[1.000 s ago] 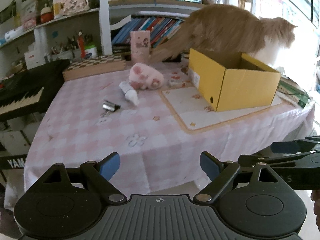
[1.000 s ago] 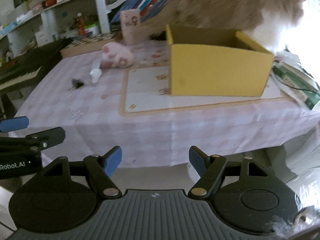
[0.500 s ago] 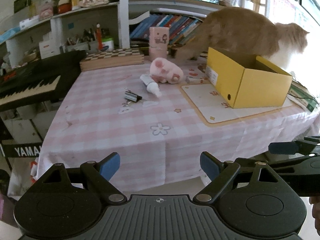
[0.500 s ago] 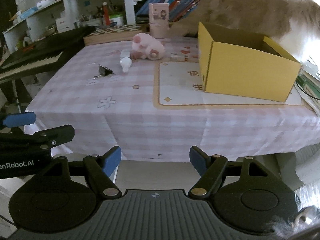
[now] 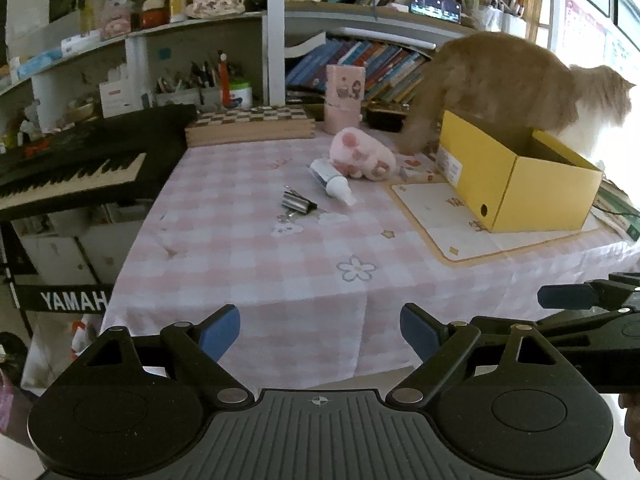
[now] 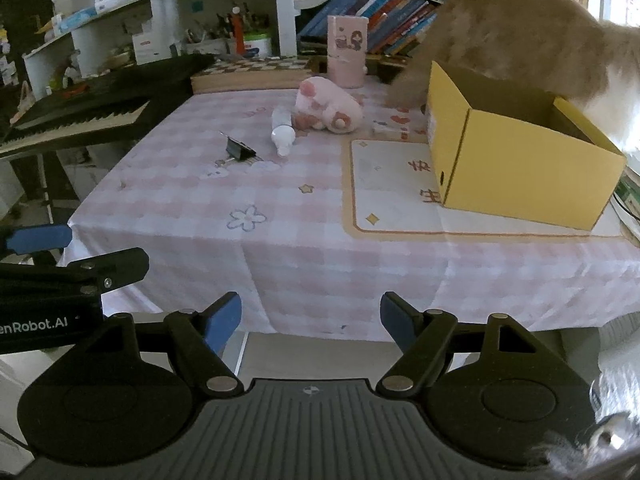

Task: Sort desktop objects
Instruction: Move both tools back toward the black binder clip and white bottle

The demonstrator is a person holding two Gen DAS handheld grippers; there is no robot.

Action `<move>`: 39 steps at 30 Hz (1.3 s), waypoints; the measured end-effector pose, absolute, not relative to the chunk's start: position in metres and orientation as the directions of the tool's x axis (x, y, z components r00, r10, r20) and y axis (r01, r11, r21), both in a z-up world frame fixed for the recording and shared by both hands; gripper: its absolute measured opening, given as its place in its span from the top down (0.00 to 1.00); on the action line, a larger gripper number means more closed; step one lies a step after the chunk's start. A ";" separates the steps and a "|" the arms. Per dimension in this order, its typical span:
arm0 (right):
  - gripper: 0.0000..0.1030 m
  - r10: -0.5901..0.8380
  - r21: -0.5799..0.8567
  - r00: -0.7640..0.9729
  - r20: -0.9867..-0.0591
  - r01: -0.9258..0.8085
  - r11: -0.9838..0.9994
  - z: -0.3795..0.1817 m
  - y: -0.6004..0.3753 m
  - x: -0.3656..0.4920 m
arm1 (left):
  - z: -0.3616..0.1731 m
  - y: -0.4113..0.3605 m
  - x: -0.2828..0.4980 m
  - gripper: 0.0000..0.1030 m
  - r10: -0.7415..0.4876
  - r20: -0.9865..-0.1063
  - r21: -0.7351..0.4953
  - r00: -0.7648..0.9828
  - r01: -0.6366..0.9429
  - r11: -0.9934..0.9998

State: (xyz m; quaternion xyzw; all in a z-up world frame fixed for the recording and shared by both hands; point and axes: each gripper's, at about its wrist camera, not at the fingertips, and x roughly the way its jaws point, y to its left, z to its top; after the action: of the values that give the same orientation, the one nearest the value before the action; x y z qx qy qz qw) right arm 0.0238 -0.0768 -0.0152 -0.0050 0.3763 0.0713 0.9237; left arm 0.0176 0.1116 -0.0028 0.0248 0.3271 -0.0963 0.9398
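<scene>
A black binder clip (image 5: 298, 203) (image 6: 239, 149), a white tube (image 5: 332, 181) (image 6: 282, 133) and a pink plush toy (image 5: 360, 156) (image 6: 328, 108) lie on the pink checked tablecloth (image 5: 248, 240) (image 6: 280, 200). An open yellow cardboard box (image 5: 516, 176) (image 6: 516, 160) stands at the right on a white mat (image 5: 440, 216). My left gripper (image 5: 320, 326) is open and empty in front of the table's near edge. My right gripper (image 6: 311, 318) is open and empty beside it, also off the table.
An orange cat (image 5: 504, 76) (image 6: 520, 28) stands behind the box, leaning over it. A pink canister (image 5: 344, 98) and a checkered board (image 5: 250, 124) sit at the back. A Yamaha keyboard (image 5: 68, 168) stands left of the table. Bookshelves line the wall.
Both grippers have pulled back and turned left, so the table looks farther off and the small objects sit nearer the centre. The cat has shifted slightly over the box. Both grippers stay open.
</scene>
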 end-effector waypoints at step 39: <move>0.27 0.179 0.035 0.668 -0.722 -0.222 0.974 -0.022 -0.076 0.156 | -0.013 0.107 0.131 0.13 -0.092 -0.655 -0.027 0.750 0.099 0.995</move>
State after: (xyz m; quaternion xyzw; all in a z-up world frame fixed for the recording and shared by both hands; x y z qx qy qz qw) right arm 0.1557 -0.0759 -0.0220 -0.0278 0.3922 0.1097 0.9129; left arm 0.1309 0.1072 -0.0134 0.0047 0.3499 -0.0511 0.9354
